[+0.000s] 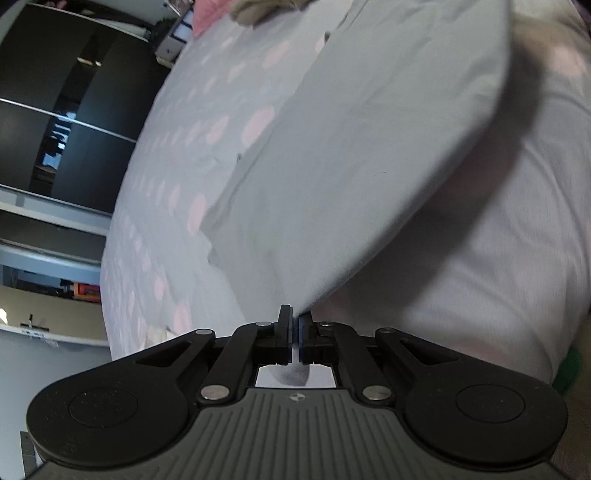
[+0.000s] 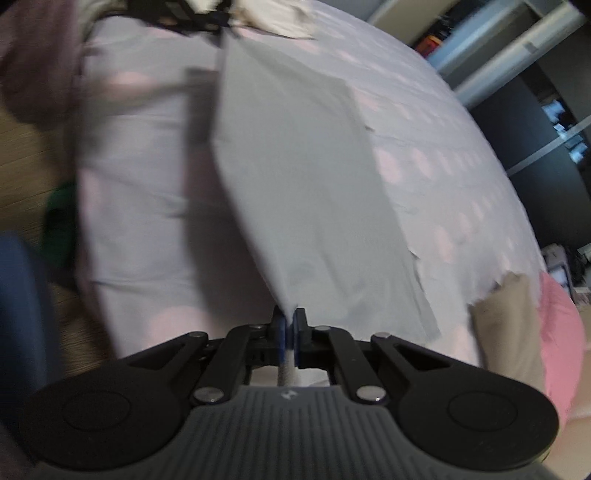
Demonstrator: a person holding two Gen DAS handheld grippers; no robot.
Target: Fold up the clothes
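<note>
A plain light-grey garment (image 1: 362, 147) lies across the bed, its near edge raised off the sheet. My left gripper (image 1: 294, 319) is shut on one corner of that edge, and the cloth stretches taut away from its pads. In the right wrist view the same grey garment (image 2: 295, 199) runs up from my right gripper (image 2: 290, 325), which is shut on the other corner. The lifted edge casts a dark shadow on the bed below. At the far end of the cloth the other gripper (image 2: 192, 14) shows only as a dark, blurred shape.
The bed (image 1: 177, 155) has a pale sheet with pink dots. A beige garment (image 2: 506, 321) and a pink one (image 2: 561, 332) lie beside the grey cloth. A dark wardrobe (image 1: 66, 110) stands beyond the bed. Wood floor (image 2: 26, 158) and a green item (image 2: 59, 221) sit by the bed edge.
</note>
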